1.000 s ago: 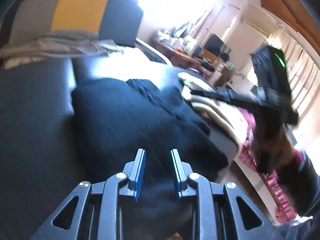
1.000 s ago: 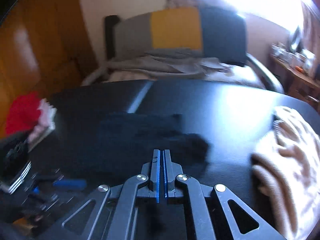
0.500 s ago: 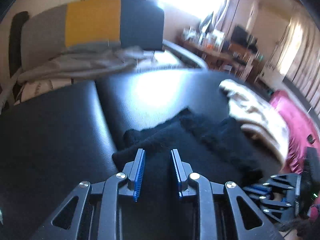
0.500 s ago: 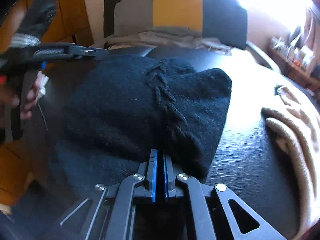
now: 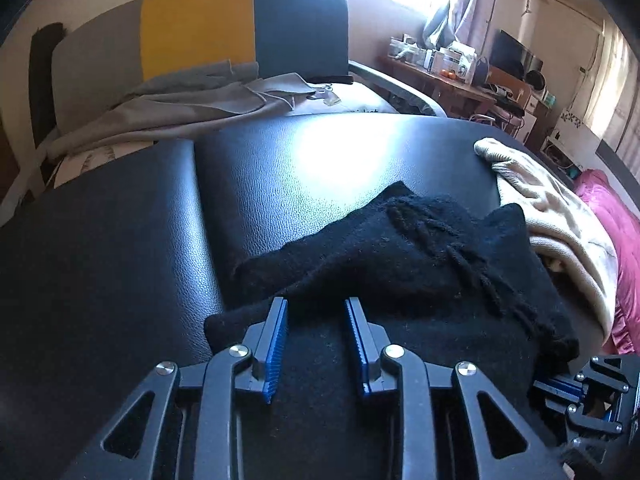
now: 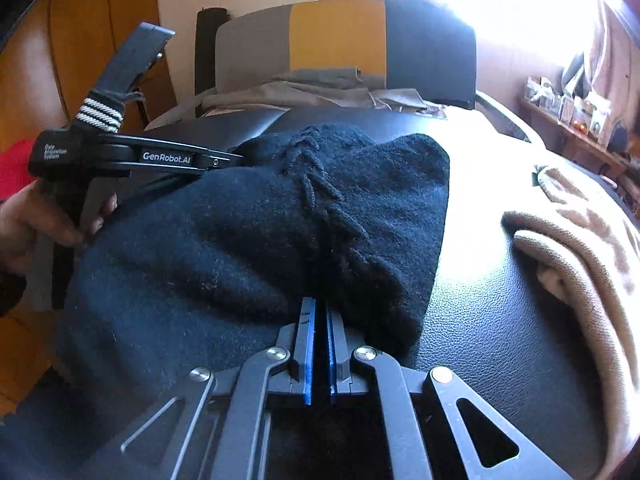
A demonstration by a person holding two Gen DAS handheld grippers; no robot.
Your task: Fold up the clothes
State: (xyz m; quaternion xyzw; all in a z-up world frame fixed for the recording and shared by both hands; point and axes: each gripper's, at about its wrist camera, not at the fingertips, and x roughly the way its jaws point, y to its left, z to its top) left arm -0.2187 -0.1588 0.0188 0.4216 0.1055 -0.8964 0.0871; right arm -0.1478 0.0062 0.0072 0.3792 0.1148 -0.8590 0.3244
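Black knit fabric fills most of what I see: the black sweater lies bunched on the black padded table, its cable-stitched ridge running across the heap. My left gripper sits over the near edge of that sweater, the garment spreading ahead of and under its fingers; the jaws are opening, and the cloth I see between the blue pads lies below them rather than pinched. From the right wrist view, my right gripper is clenched, its pads nearly together with a fold of the sweater's near edge going into the narrow gap, so I read it as gripping the knit. The sweater mounds up directly in front of it. To the left in that view a hand holds the other gripper's handle beside the garment's far side. A beige garment lies on the table to the right, just beside the sweater.
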